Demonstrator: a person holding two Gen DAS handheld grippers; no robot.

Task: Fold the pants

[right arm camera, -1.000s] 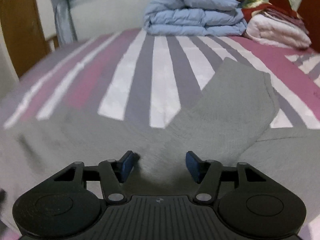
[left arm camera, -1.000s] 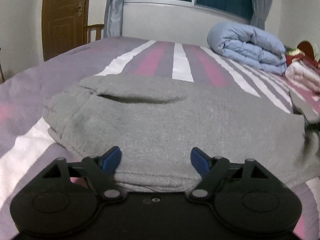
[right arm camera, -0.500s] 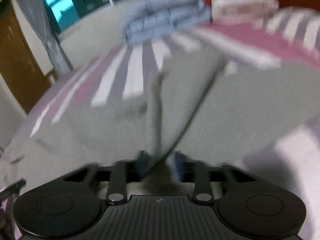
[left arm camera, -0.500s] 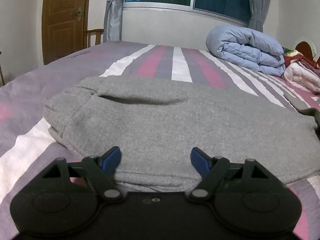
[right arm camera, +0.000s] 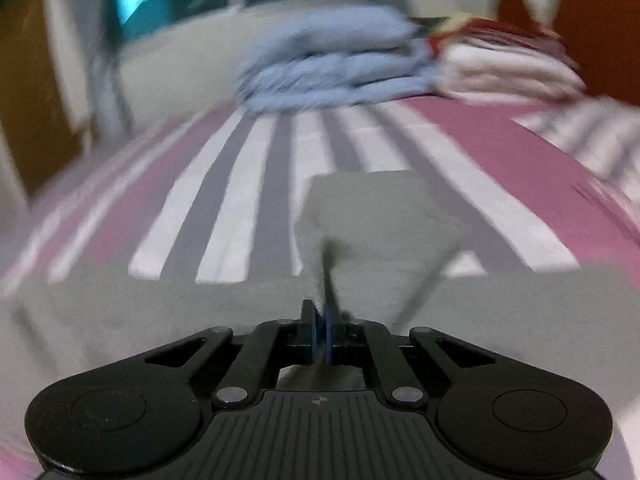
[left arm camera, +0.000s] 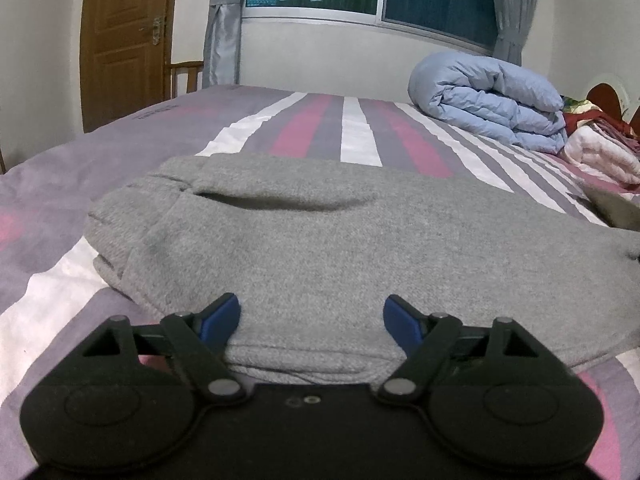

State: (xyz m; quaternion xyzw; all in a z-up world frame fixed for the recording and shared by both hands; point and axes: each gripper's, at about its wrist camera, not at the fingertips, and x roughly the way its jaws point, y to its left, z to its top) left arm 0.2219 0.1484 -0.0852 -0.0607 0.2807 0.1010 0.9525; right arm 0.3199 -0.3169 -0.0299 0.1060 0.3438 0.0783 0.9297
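Observation:
Grey sweatpants [left arm camera: 320, 248] lie folded across the striped bed, waist end at the left. My left gripper [left arm camera: 312, 316] stands open at their near edge, with the thick folded hem between its blue pads [left arm camera: 220, 320]. In the blurred right wrist view, my right gripper [right arm camera: 320, 332] is shut on a thin ridge of the grey pant leg [right arm camera: 380, 216]. That leg stretches away from the pads over the stripes, its end squared off. Neither gripper appears in the other's view.
The bed sheet [left arm camera: 352, 136] has purple, pink and white stripes. A rolled blue duvet [left arm camera: 488, 100] and a folded pink-white blanket [left arm camera: 600, 152] sit at the far right by a red headboard. A wooden door [left arm camera: 124, 40], a chair [left arm camera: 186, 76] and a curtained window stand behind.
My right gripper went from open over the cloth to shut on a fold of the pant leg, and swung sideways with it. The left gripper stayed put.

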